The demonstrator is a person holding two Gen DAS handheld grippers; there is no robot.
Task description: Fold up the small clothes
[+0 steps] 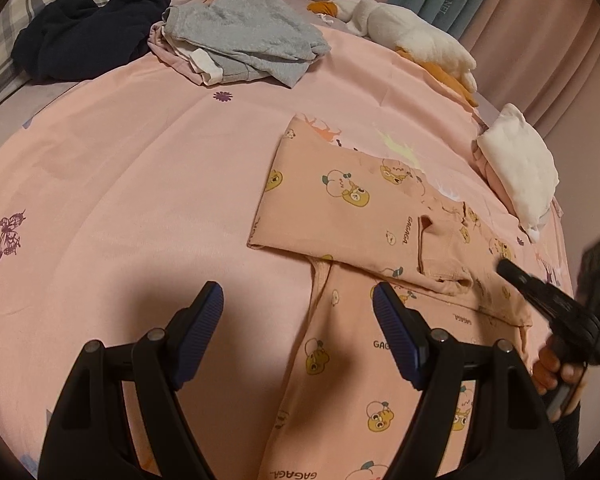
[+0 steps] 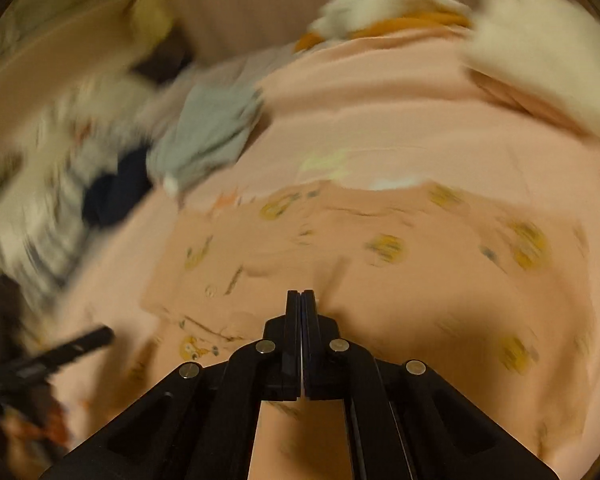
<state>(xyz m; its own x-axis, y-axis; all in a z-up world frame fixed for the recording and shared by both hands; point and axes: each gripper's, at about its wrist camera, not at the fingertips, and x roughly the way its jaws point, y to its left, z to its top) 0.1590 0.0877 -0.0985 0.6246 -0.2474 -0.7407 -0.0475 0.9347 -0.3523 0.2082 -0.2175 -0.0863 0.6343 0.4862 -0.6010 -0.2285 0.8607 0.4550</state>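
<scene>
- Far ahead and to the left of my left gripper (image 1: 298,304), a dark navy garment (image 1: 88,32) and a grey garment (image 1: 244,32) lie crumpled on the pink bedsheet (image 1: 120,184) – still unfolded, I judge, and kept out of the working patch.
- My left gripper hangs with its jaws wide apart and nothing between them; bare sheet is below the left pad, and the right pad is over the near edge of the peach pyjama piece (image 1: 360,216).
- That piece lies flat just ahead, to the right of centre, one part already turned across the other – the fold looks partly made.
- Beyond it to the right sits a folded white stack (image 1: 518,168), probably finished work set aside, with a white plush toy (image 1: 412,36) further back.
- My right gripper (image 2: 301,294) is pressed together and empty, hovering over the same peach cloth; its view is blurred, so I cannot tell whether the tips touch the fabric.
</scene>
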